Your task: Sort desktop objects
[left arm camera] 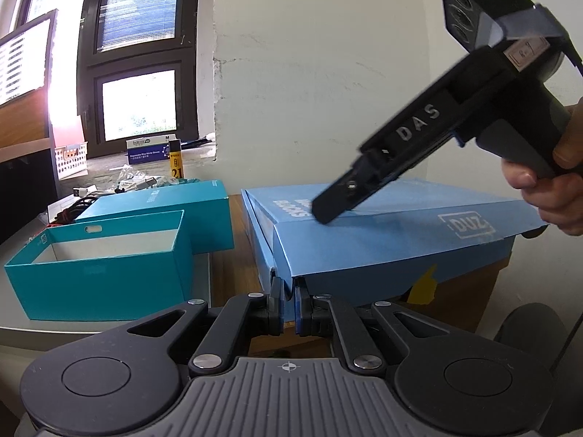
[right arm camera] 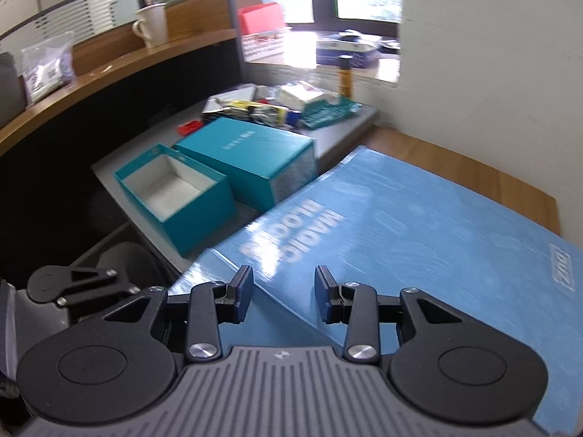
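A large flat light-blue box (left arm camera: 382,247) (right arm camera: 419,225) printed "MAGIC BLOCKS" lies on the wooden desk, its lid raised a little at the near corner. My left gripper (left arm camera: 289,304) is shut on the front edge of that lid at the corner. My right gripper (right arm camera: 284,287) stands open just above the box top with nothing between its fingers. In the left wrist view its fingertips (left arm camera: 329,207) point down at the lid, held by a person's hand (left arm camera: 546,189). An open, empty teal box (left arm camera: 98,280) (right arm camera: 175,196) sits to the left, with a second teal box (left arm camera: 175,211) (right arm camera: 251,160) behind it.
Cables, packets and small items (right arm camera: 269,109) are piled at the back of the grey desk. A yellow tube (left arm camera: 176,160) and a glove carton (left arm camera: 147,149) stand on the windowsill. A mug (right arm camera: 153,25) sits on the curved partition shelf. The wall (left arm camera: 328,91) rises behind the blue box.
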{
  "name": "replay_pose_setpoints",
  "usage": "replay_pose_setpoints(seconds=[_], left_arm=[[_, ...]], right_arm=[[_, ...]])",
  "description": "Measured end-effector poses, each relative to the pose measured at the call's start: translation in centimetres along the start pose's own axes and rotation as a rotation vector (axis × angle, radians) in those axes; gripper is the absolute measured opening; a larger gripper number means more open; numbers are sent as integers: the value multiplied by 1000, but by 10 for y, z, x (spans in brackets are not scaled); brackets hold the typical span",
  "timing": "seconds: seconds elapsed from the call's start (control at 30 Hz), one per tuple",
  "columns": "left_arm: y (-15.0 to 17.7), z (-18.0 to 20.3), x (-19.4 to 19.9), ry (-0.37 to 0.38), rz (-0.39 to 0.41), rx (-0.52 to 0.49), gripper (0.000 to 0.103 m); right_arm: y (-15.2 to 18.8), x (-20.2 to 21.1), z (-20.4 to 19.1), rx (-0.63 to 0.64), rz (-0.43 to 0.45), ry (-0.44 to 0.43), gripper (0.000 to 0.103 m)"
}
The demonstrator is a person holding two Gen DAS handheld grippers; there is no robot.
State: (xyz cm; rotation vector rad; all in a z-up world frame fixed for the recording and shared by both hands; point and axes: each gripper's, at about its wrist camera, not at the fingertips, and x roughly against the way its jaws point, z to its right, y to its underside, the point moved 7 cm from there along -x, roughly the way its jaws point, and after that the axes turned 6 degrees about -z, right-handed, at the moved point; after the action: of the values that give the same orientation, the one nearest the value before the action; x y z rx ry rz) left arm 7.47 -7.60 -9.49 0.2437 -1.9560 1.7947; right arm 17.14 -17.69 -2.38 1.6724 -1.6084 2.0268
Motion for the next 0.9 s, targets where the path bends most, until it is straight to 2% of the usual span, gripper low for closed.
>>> replay_pose_setpoints(seconds=[0.23,0.37,0.73,0.9], left_arm=[[-4,0,7,-1,31,6,7],[-4,0,8,11,21,17,7],[6,5,2,-26,14,-46,7],[13,3,-4,-23,-4,-39,7]], right_arm=[[-11,-11,-16,39,5,-14,43],[-11,-12,-17,42,-9,-10,43],[-4,-18,-15,54,-28,-7,45],[0,-22,-19,68,-27,4,47]])
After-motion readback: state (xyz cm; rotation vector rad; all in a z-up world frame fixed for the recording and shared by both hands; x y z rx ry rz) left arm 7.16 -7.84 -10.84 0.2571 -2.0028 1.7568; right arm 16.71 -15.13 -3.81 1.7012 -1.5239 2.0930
